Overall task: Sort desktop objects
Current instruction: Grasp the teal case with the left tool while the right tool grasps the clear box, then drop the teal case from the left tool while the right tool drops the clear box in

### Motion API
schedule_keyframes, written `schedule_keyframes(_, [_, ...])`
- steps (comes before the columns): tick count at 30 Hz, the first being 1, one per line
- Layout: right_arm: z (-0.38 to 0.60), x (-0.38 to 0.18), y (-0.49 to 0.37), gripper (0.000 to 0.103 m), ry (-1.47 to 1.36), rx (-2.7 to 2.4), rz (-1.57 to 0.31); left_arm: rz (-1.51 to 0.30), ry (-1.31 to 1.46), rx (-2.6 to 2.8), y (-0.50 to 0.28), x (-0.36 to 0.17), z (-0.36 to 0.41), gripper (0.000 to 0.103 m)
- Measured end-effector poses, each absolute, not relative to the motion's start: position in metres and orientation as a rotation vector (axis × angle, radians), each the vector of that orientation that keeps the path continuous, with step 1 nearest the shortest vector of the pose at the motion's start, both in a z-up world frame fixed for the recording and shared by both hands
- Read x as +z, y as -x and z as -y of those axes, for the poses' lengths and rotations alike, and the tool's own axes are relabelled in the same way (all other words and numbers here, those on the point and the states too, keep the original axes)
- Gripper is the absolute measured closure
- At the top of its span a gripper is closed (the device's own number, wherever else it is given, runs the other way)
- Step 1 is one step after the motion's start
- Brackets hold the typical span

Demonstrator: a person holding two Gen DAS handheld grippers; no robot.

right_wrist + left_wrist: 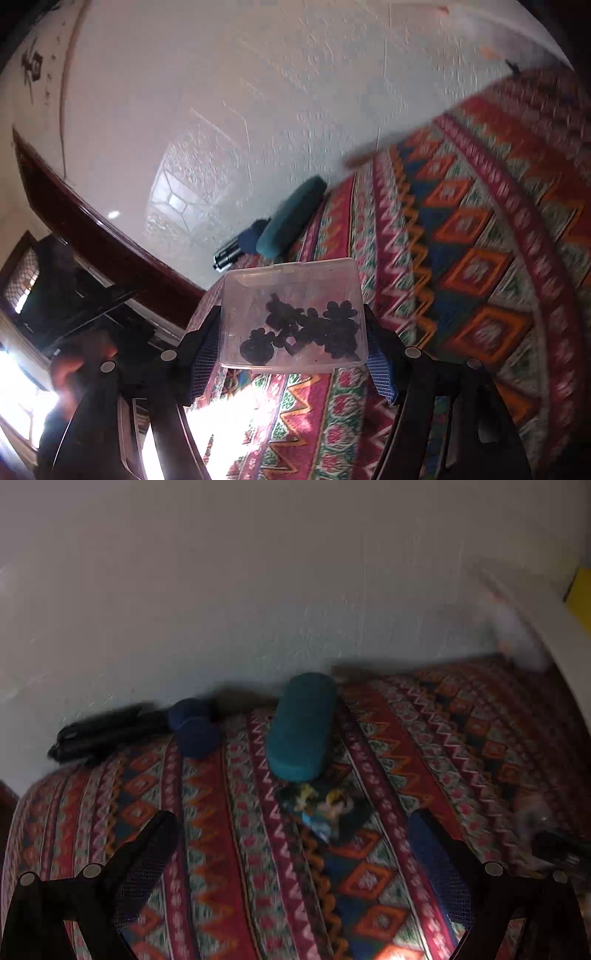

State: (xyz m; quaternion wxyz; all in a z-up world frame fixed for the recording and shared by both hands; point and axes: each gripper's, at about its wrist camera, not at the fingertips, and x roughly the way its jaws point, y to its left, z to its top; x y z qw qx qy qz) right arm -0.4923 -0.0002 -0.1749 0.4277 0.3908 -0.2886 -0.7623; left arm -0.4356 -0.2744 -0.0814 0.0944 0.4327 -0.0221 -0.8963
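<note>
Sitting between right claw point(293, 347) fingers: clear box point(291, 314).

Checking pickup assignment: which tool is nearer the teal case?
Left, probably. The left tool hangs open facing the teal case, a picture card between them. The right tool holds a clear box, case farther back.

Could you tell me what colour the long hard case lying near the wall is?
The case is teal, plain with no pattern; the left wrist view shows it best.

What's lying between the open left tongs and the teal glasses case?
In the left wrist view, a small colourful picture card lies on the patterned cloth between the left tongs and the teal case.
</note>
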Motion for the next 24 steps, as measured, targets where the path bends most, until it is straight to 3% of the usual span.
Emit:
schedule_keyframes(5, [0.001, -0.171, 0.501, 0.030, -0.936, -1.884, 0.716, 0.255, -1.413, -2.458, 0.577, -0.161, 0.279, 0.004])
schedule_keyframes(6, [0.003, -0.170, 0.502, 0.030, -0.928, -1.882, 0.708, 0.206, -1.438, -2.461, 0.586, -0.174, 0.283, 0.006])
schedule_keyframes(7, [0.005, -0.169, 0.503, 0.030, -0.920, -1.880, 0.700, 0.157, -1.462, -2.464, 0.594, -0.187, 0.287, 0.016])
schedule_keyframes(8, [0.007, -0.167, 0.504, 0.030, -0.912, -1.878, 0.692, 0.021, -1.408, -2.532, 0.592, -0.184, 0.293, 0.032])
schedule_keyframes(11, [0.013, -0.164, 0.507, 0.030, -0.889, -1.872, 0.667, -0.185, -1.354, -2.574, 0.566, -0.177, 0.297, 0.035])
schedule_keyframes(14, [0.019, -0.160, 0.510, 0.030, -0.865, -1.865, 0.643, -0.158, -1.310, -2.623, 0.502, -0.156, 0.272, 0.035])
schedule_keyframes(19, [0.006, -0.138, 0.479, 0.031, -0.842, -1.966, 0.628, -0.287, -1.171, -2.680, 0.317, -0.087, 0.214, 0.035])
schedule_keyframes(22, [-0.026, -0.105, 0.409, 0.031, -0.846, -1.891, 0.755, -0.361, -1.079, -2.701, 0.209, -0.051, 0.179, 0.035])
schedule_keyframes(24, [-0.047, -0.073, 0.345, 0.031, -0.830, -1.900, 0.719, -0.382, -1.027, -2.720, 0.158, -0.035, 0.153, 0.035])
